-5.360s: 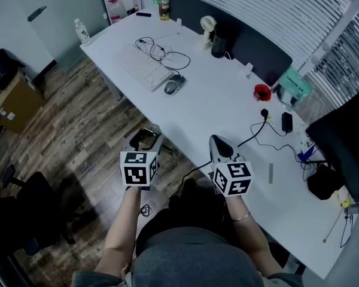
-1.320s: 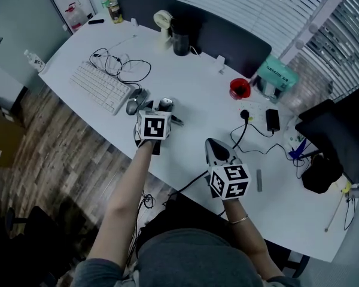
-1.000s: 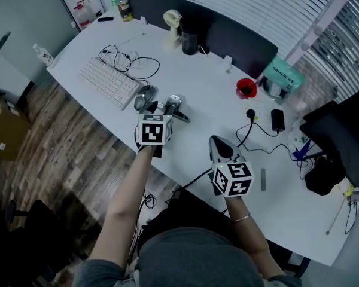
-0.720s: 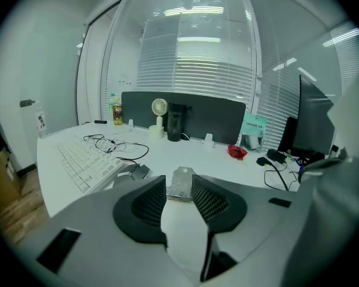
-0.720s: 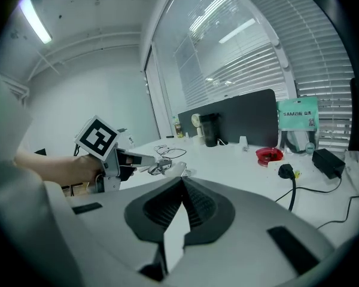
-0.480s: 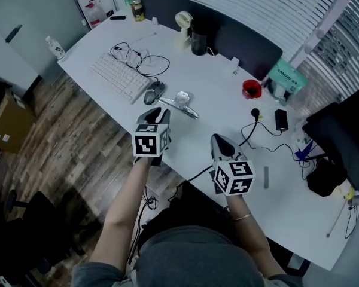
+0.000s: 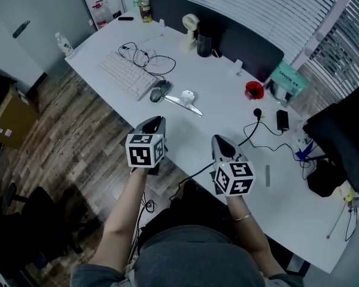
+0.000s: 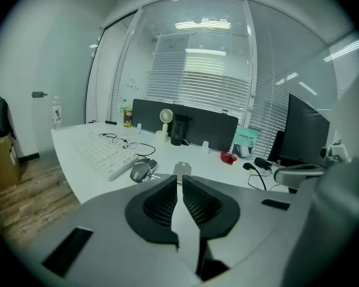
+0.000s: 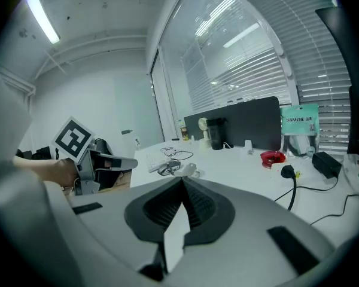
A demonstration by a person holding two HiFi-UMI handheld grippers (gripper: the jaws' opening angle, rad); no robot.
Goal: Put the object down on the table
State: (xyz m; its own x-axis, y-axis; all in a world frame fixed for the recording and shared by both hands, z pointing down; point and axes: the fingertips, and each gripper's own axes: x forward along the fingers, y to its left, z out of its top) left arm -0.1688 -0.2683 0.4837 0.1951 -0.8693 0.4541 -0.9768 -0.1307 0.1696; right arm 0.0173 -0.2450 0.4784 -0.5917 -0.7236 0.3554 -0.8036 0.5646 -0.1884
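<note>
Presently, one entry for the moment at the table [image 7: 227, 109].

Item: small white-and-metal object [image 7: 186, 98]. It lay flat on the table, just beside the mouse [image 7: 160, 90] and near the keyboard [image 7: 127, 75]. Nothing touched it, and its exact kind could not be told.

Left tongs [image 7: 154, 122]: these hovered at the table's near edge, well apart from the object and pointed roughly toward it. The jaws were closing down to a bare slit with nothing between them.

Right tongs [image 7: 220, 142]: these were held over the near part of the table, beside a black cable and well apart from the object. The jaws were pressed together and held nothing.

Step in hand: the setting-down looked complete, since the object rested on the table by itself and neither pair of tongs carried anything.

Next move: by this reading, little was called for. Both pairs of tongs needed only to stay clear of the object and the mouse, so that nothing was nudged. If another grasp were wanted, the left tongs would first have to open.
</note>
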